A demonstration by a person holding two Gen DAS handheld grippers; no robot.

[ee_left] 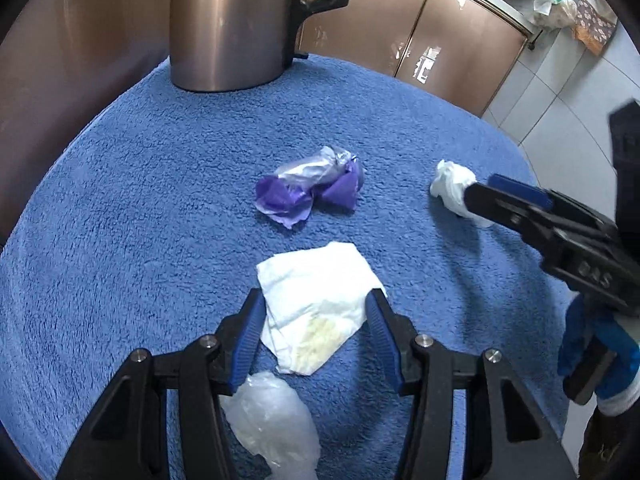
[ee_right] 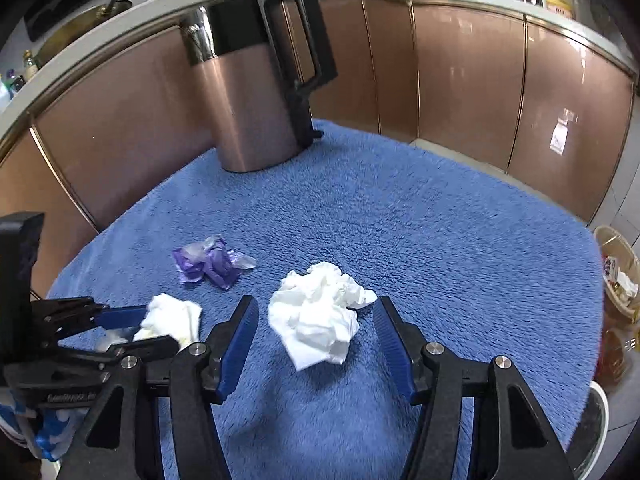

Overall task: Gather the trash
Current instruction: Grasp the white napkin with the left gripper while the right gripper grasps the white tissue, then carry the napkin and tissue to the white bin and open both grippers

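A flat white napkin (ee_left: 316, 300) with a yellow stain lies on the blue towel (ee_left: 120, 240). My left gripper (ee_left: 316, 312) is open around it, a blue pad on each side. A crumpled white tissue (ee_right: 320, 316) lies between the open fingers of my right gripper (ee_right: 314, 316), with gaps to both pads. The left wrist view shows that tissue (ee_left: 448, 184) at the right with the right gripper (ee_left: 478, 188) over it. A purple and clear wrapper (ee_left: 308, 188) sits further back. A clear plastic scrap (ee_left: 272, 420) lies under the left gripper.
A copper kettle (ee_right: 248, 120) with a black handle stands at the towel's far edge. Copper cabinet doors (ee_right: 460, 80) curve behind. A tan basket (ee_right: 614, 248) holding scraps stands beyond the towel's right edge, on the floor side.
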